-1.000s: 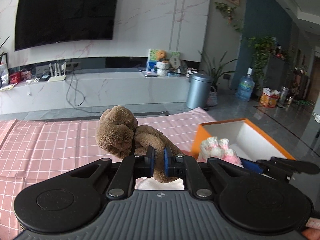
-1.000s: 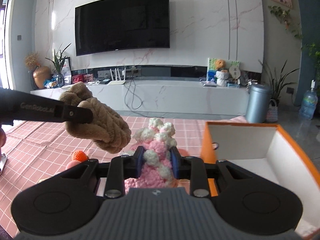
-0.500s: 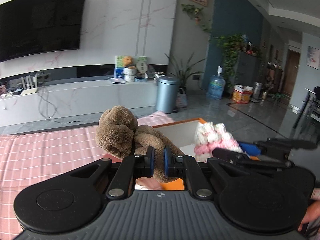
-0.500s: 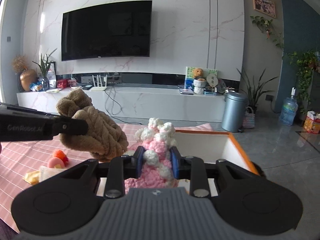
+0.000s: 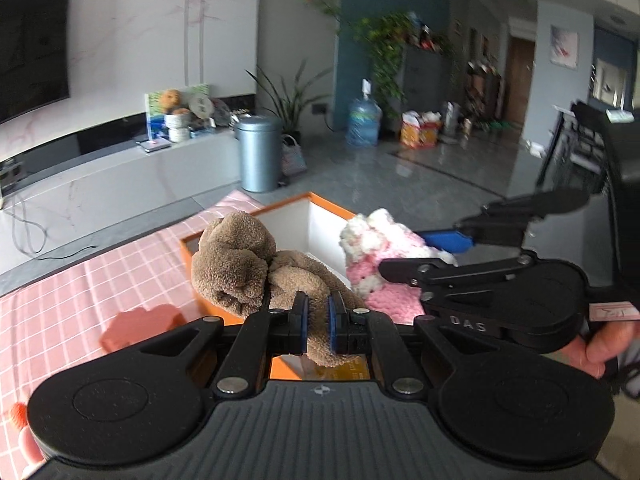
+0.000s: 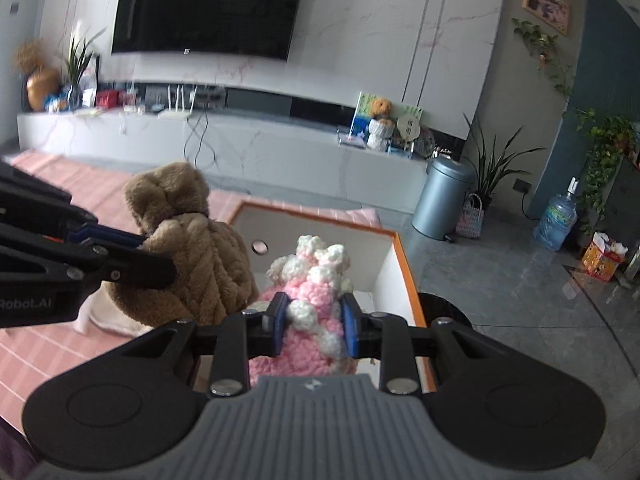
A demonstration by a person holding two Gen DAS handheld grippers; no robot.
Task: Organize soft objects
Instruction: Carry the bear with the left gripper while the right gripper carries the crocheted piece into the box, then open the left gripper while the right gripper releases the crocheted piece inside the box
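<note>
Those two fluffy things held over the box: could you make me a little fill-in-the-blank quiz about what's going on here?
1. The left gripper has its jaws shut on a plush item coloured ____.
2. The right gripper holds a knitted item in white and ____.
3. Both soft items hang above a white-lined box whose rim is coloured ____.
4. The box stands on a checked cloth coloured ____.

Missing words: brown; pink; orange; pink
</note>
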